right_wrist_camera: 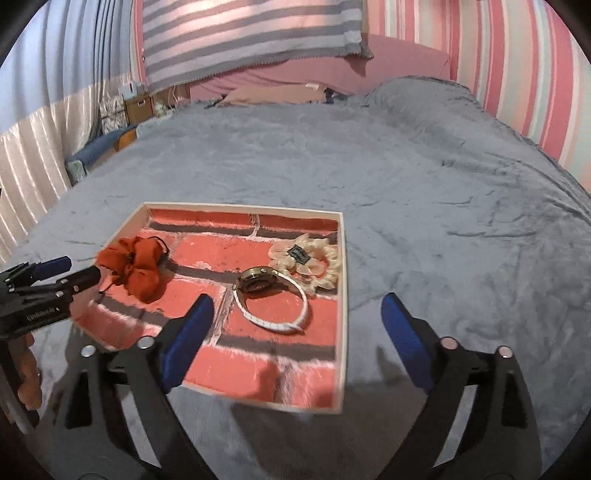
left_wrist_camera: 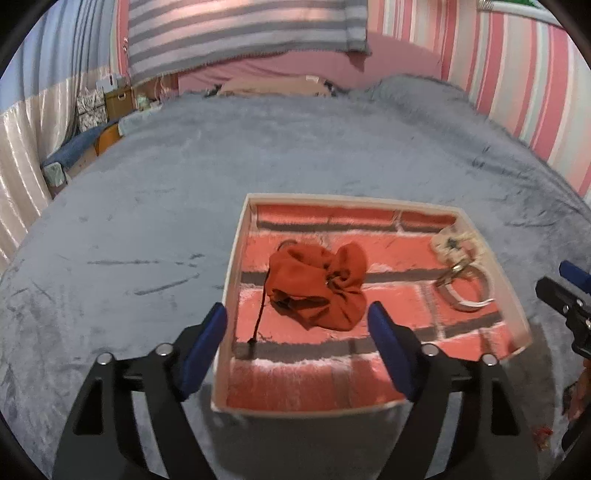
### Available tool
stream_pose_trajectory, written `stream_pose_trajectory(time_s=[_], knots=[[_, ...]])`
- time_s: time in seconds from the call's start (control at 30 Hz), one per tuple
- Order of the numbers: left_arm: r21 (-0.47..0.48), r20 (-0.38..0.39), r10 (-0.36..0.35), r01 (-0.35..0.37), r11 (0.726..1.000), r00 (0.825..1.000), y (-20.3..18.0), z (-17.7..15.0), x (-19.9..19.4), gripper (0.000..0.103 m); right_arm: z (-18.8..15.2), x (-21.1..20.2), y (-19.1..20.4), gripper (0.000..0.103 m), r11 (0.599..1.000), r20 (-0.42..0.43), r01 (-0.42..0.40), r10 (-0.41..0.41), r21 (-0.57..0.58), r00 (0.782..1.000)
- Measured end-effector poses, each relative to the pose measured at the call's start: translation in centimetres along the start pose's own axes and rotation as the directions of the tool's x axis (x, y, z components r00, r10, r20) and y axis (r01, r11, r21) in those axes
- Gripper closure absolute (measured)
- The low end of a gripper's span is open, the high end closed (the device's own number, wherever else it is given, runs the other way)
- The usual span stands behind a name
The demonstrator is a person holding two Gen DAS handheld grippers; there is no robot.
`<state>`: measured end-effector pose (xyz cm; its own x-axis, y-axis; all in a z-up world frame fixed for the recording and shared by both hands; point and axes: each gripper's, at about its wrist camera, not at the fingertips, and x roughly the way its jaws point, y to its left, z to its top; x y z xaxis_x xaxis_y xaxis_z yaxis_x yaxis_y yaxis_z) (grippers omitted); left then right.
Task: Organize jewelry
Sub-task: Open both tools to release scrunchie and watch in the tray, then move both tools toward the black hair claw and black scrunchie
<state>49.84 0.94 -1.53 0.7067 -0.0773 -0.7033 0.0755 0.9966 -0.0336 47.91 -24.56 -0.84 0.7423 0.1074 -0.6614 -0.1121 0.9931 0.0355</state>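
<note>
A shallow white-rimmed tray (left_wrist_camera: 236, 254) with a red brick-pattern lining lies on the grey bedspread; it also shows in the right wrist view (right_wrist_camera: 341, 295). In it lie an orange drawstring pouch (left_wrist_camera: 317, 284) (right_wrist_camera: 138, 267), a watch with a white strap (left_wrist_camera: 465, 286) (right_wrist_camera: 273, 299) and a cream scrunchie (left_wrist_camera: 452, 245) (right_wrist_camera: 314, 260). My left gripper (left_wrist_camera: 297, 321) is open and empty, hovering over the tray's near left part just short of the pouch. My right gripper (right_wrist_camera: 297, 310) is open and empty over the tray's near right edge, close to the watch.
The grey plush bedspread (left_wrist_camera: 166, 206) spreads all around the tray. A pink headboard and a striped blanket (left_wrist_camera: 240, 33) stand at the far end. Boxes and furniture (left_wrist_camera: 110, 99) sit beside the bed at far left. Striped wall on the right.
</note>
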Motion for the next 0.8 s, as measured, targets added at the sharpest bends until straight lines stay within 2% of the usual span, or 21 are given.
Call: stream_pose_trajectory(time_s=[0.1, 0.4, 0.63, 0.8], knots=[[-0.004, 0.057, -0.001, 0.002, 1.000, 0.998, 0.0, -0.1, -3.5, 0.011, -0.9, -3.1, -1.5, 0.006, 1.000, 0.022, 0.001, -0.002, 0.017, 1.000], [0.048, 0.145, 0.031, -0.038, 0.998, 0.989, -2.1, -3.6, -12.5, 0.007, -5.6, -11.3, -6.5, 0.004, 0.996, 0.065, 0.052, -0.056, 0.070, 0.996], [0.047, 0.133, -0.013, 0.007, 0.999, 0.991, -5.1, -7.7, -15.8, 0.007, -9.3, -15.7, -9.9, 0.004, 0.988, 0.075, 0.108, -0.117, 0.114, 0.990], [0.032, 0.124, -0.050, 0.046, 0.998, 0.991, -7.4, -10.2, -17.1, 0.007, -12.2, -17.1, -11.8, 0.004, 0.978, 0.068, 0.132, -0.144, 0.158, 0.987]])
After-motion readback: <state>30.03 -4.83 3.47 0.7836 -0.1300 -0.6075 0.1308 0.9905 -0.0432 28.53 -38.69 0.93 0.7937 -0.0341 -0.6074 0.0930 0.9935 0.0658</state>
